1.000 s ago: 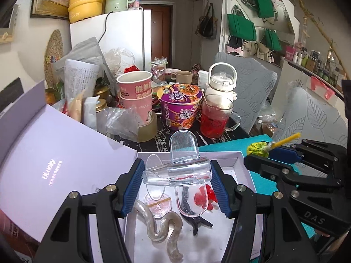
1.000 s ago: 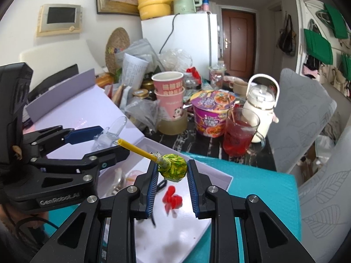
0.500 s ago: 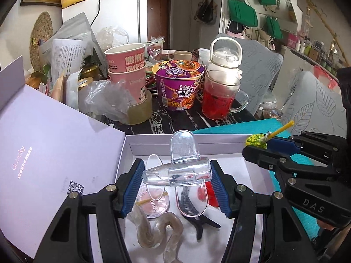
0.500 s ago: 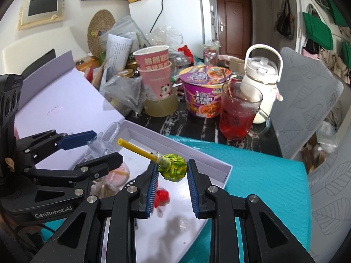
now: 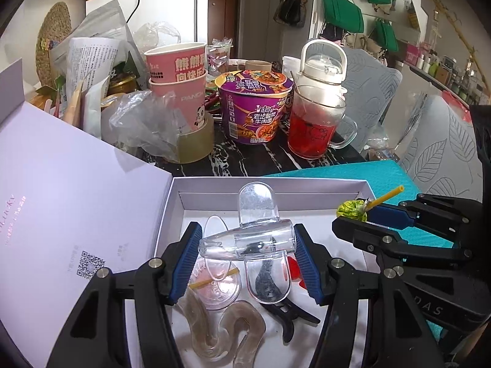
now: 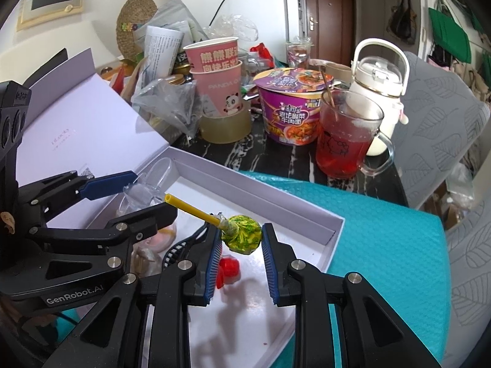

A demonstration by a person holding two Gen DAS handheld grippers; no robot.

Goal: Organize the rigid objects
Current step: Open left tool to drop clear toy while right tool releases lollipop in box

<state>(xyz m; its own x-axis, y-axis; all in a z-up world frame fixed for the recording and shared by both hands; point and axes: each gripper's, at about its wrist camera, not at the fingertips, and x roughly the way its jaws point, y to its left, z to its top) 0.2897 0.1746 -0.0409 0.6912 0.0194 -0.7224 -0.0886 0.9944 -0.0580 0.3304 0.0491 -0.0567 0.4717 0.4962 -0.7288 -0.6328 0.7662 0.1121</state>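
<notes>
A white box (image 5: pixel 362 184) lies open on a cluttered table, both claws poised above its floor. The left claw (image 5: pixel 247 243) clamps a clear plastic clip (image 5: pixel 245 243) crosswise, its long axis running from pad to pad, directly over a black hair clip (image 5: pixel 288 316), a pale wavy clip (image 5: pixel 227 334) and a clear round lid (image 5: pixel 216 285) lying in the box. Beside it, the right claw (image 6: pixel 241 239) is shut on the wrapped head of a green lollipop (image 6: pixel 242 234), the yellow stick pointing up and left toward the other claw. A red piece (image 6: pixel 228 266) sits just beneath it. Each load hangs over the box's floor, so release likely needs only a short descent; the left's spot looks the more crowded.
</notes>
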